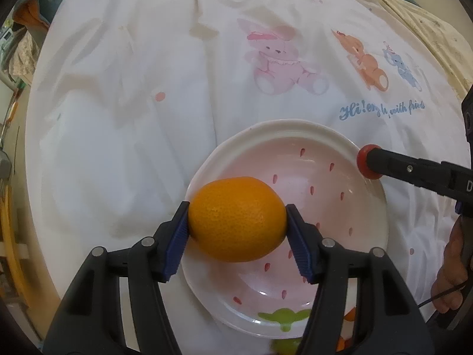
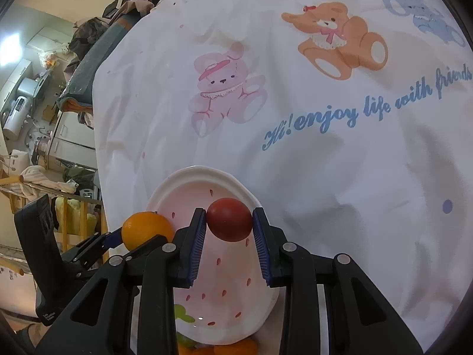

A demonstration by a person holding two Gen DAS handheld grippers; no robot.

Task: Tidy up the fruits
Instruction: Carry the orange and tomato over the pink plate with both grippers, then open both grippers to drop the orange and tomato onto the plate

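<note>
Two hand-held grippers are carrying fruit above a plate on a cloth-covered surface. The left gripper (image 1: 237, 222) is pinching an orange (image 1: 238, 219) between its blue ribbed fingers (image 1: 177, 236), one pad pressing on each side of the fruit. The orange is hanging over the near-left part of the plate (image 1: 295, 136), a white dish with a pink strawberry pattern and a green leaf motif at its near edge. In the right wrist view the right gripper (image 2: 229, 222) is pinching a small red fruit (image 2: 229, 219), tomato-like in look, between its fingers (image 2: 198, 236), and is holding it over the same plate (image 2: 204, 174). The left wrist view is showing this red fruit (image 1: 365, 161) at the tip of the right gripper's dark fingers, over the plate's far-right rim. Part of a person's hand (image 1: 450, 266) is appearing at the right edge of that view. The plate is resting on a white cloth (image 1: 147, 118) printed with pink, orange and blue bears and blue script. More orange and green fruit is showing, blurred, just beneath the plate's near edge (image 2: 233, 349).
</note>
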